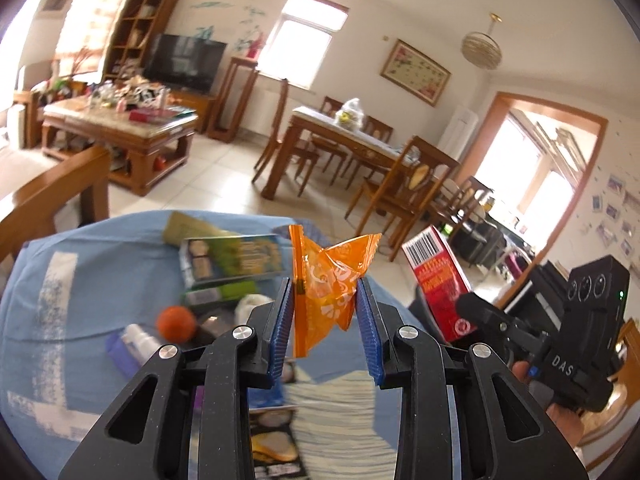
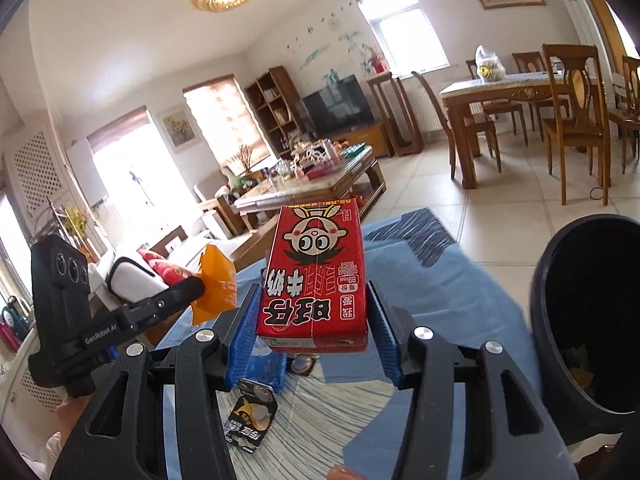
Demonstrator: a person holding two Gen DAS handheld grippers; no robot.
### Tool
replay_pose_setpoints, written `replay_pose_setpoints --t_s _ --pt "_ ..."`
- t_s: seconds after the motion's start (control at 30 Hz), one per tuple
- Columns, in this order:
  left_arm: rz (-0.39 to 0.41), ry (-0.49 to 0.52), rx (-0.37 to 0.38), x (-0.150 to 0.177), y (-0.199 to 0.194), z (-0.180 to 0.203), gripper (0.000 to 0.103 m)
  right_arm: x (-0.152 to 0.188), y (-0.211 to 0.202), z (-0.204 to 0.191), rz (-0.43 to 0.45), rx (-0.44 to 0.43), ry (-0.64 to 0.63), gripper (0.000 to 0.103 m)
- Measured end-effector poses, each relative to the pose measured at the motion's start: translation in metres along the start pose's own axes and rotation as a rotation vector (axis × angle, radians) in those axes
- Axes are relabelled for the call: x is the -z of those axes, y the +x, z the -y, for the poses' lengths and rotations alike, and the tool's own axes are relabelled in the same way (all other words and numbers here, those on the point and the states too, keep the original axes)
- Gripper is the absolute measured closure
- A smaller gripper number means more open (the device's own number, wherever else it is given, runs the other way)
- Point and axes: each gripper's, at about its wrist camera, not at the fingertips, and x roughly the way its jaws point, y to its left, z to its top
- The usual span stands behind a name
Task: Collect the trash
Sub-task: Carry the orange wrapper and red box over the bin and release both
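Left gripper (image 1: 325, 312) pinching a crumpled orange wrapper (image 1: 330, 284) between blue ribbed pads (image 1: 366, 312), wrapper standing up past the fingertips toward 12 o'clock and hanging below them toward 6, clear of the blue cloth (image 1: 80, 280) underneath. Judged very light, soft and crinkly, likely slick foil: best held across the bunched middle, as now, not by a loose corner that could slide out. Right gripper (image 2: 314, 312) clamped on a red carton (image 2: 316, 276), jaws pressed on its 2 long side faces, printed face up, far end pointing to 12 o'clock. Judged light, stiff at the edges but crushable if squeezed hard; possibly not quite empty, so better kept level. Grip sits on the near half, so the far end may droop with a fast swing. Black bin (image 2: 588, 320) at 3 o'clock in the right wrist view, mouth open, something pale at the bottom; probable drop point for both pieces. More litter lying on the cloth in the left wrist view: green box (image 1: 232, 256) at 11 o'clock of the wrapper, orange ball (image 1: 176, 322) at 9 o'clock, small bottle (image 1: 136, 340) beside the ball. Battery card (image 2: 250, 412) on the cloth under the carton at 6 o'clock.
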Motion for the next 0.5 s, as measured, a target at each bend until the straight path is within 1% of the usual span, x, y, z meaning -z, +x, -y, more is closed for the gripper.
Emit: replay_pose_setpoints --t_s 0.07,0.2,0.3,0.5 --pt "-0.002 0.016 0.011 0.002 0.004 0.013 0.071 -0.002 -0.008 0.009 0.015 0.012 0.007 0.052" --pt "-0.018 0.044 0.062 0.006 0.018 0.040 0.071 -0.006 -0.026 0.027 0.053 0.048 0.025 0.052" --pt "-0.035 0.050 0.128 0.008 0.032 0.061 0.071 -0.010 -0.043 0.048 0.090 0.090 0.056 0.052" --pt "-0.069 0.071 0.219 0.017 0.067 0.100 0.071 -0.012 -0.075 0.088 0.166 0.168 0.120 0.052"
